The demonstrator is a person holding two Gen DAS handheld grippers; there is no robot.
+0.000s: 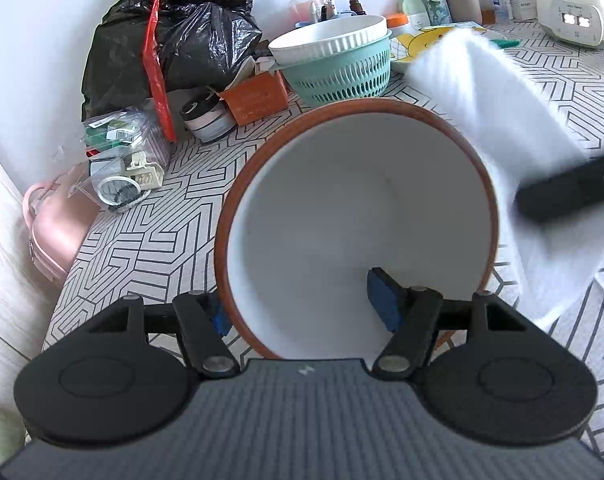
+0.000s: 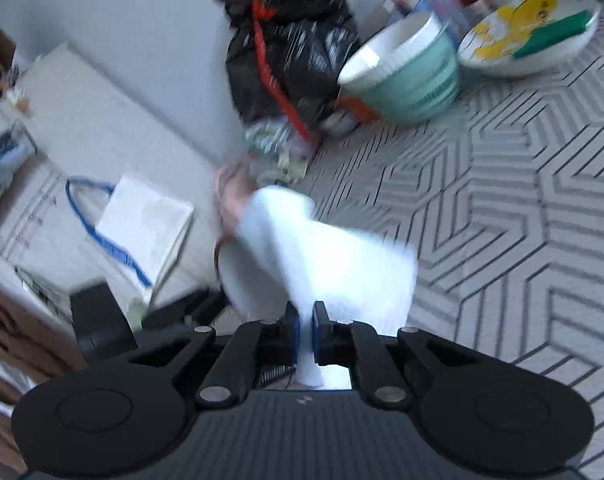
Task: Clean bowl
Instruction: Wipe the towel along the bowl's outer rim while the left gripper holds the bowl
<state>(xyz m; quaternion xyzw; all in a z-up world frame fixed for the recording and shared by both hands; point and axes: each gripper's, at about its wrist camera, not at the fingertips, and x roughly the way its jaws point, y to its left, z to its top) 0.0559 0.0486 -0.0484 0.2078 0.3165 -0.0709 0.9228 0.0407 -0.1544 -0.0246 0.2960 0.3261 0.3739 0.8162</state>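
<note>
I've got the bowl (image 1: 358, 232) pinched by its near rim in my left gripper (image 1: 306, 300), one blue pad (image 1: 384, 300) inside the white interior and the other outside against the brown wall. The bowl is tipped up on edge, its mouth turned toward my wrist camera, over the patterned table (image 1: 149, 240). That grip looks firm enough, though it's only a rim pinch, so I judge any hard push on the far wall could lever the bowl out of the pads.

My right gripper (image 2: 306, 332) is clamped narrow on a white cloth (image 2: 326, 256), the fabric bunched between the pads and fanning out ahead. In the left view the cloth (image 1: 494, 120) hangs at the bowl's right rim, blurred, not yet down in the hollow as far as I can tell. The right view is smeared with motion; I can just make out a sliver of the brown rim (image 2: 217, 252) behind the cloth.

To do this wipe well, I'd bring the loose cloth in over the right rim, press it lightly to the inside wall, and sweep round, working down to the base. Light pressure, directed toward my left pads rather than away. I'd also keep clear of the teal colander (image 1: 342, 76) just beyond the bowl and the black bag (image 1: 173, 40) at far left.
</note>
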